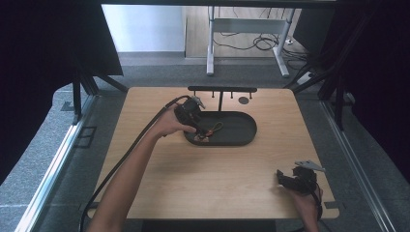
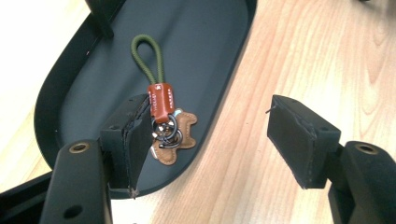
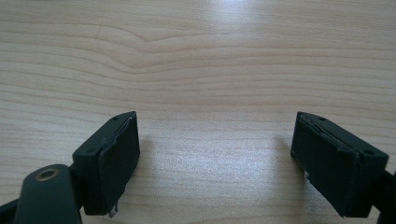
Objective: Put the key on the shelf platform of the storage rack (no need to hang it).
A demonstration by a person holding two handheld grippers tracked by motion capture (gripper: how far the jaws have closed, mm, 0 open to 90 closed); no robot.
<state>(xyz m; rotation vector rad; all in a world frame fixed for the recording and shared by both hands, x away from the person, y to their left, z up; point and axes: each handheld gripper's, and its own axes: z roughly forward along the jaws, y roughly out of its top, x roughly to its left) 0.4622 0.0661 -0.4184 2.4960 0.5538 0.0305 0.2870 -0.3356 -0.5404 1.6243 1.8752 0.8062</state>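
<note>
High view: wooden table (image 1: 208,179). Dark oval tray (image 1: 241,126) near its far edge, a black rack (image 1: 222,90) just behind. Left gripper (image 1: 197,129) at the tray's left end, over a keychain (image 1: 209,133); detail too small here. Right gripper (image 1: 285,178) low at the table's near right corner, well apart.

Left gripper view: jaws spread wide. Keychain (image 2: 164,122) lies in the tray (image 2: 93,88) by its rim: green cord loop, brown leather tag, metal rings, tan charm, possibly bear-shaped. Left pad (image 2: 133,140) just beside it.

Right gripper view: jaws wide apart, bare wood (image 3: 201,70) between.
</note>
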